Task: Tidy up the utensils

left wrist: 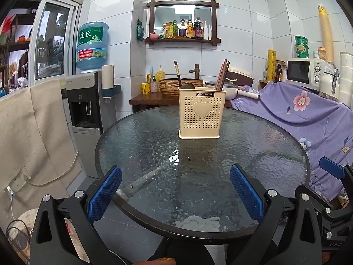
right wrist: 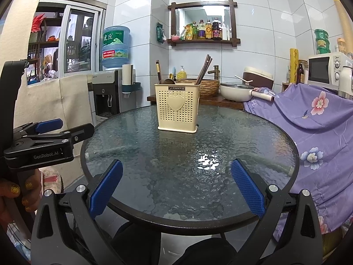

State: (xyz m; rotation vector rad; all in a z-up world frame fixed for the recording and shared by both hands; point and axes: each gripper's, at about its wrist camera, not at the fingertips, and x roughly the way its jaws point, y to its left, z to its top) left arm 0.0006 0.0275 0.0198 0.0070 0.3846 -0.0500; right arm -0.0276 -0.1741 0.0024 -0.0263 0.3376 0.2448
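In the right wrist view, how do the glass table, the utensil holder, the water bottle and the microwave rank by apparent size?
1. glass table
2. utensil holder
3. microwave and water bottle: these look alike, and the microwave is cut by the edge, so no ranking.

Cream holder (left wrist: 201,114) w/ heart-hole pattern — brown chopsticks (left wrist: 221,75); purple floral cloth (left wrist: 308,114); blue pads (right wrist: 106,187).
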